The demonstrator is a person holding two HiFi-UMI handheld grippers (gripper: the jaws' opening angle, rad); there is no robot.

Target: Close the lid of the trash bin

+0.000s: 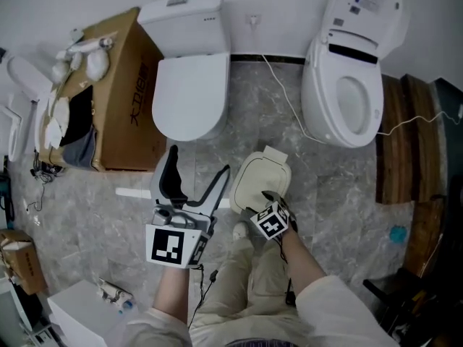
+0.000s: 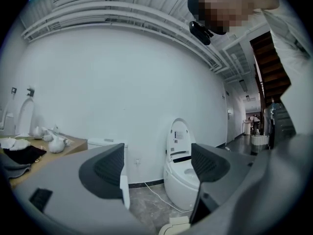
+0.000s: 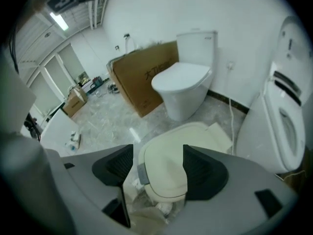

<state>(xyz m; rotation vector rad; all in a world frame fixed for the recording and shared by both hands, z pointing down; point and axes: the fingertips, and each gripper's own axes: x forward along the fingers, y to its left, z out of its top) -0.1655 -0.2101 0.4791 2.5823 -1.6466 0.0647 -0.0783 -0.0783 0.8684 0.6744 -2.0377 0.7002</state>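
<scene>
A person stands on a grey marbled floor (image 1: 333,194), looking steeply down, with a two-jaw gripper in each hand. Just ahead of the person's beige trousers (image 1: 246,280) lies the trash bin lid (image 1: 259,179), cream and rounded at the corners. It sits low on the floor, in front of the gap between two white toilets. The right gripper (image 1: 270,198) hangs over the near edge of that lid and points steeply down. Its jaws stand apart and the dark pads press on nothing. Seen along this gripper, the lid fills the gap between the jaws, with a small grey tab (image 3: 142,173) on its left edge. A crumpled pale bag liner (image 3: 146,207) shows under the lid's near edge. I cannot tell whether the lid sits fully down. The left gripper (image 1: 195,183) is held level, just to the left of the bin and apart from it. Its jaws are also spread, with nothing between them, and it points at a plain white wall (image 2: 122,92). The toilet on the left (image 1: 189,92) has its seat cover closed. The toilet on the right (image 1: 347,92) has its cover raised against the wall, and a thin white cable (image 1: 289,105) trails across the floor beside it. An open cardboard box (image 1: 123,100) holding white and dark items stands left of the closed toilet. Dark wooden boards (image 1: 405,143) lie at the far right.
</scene>
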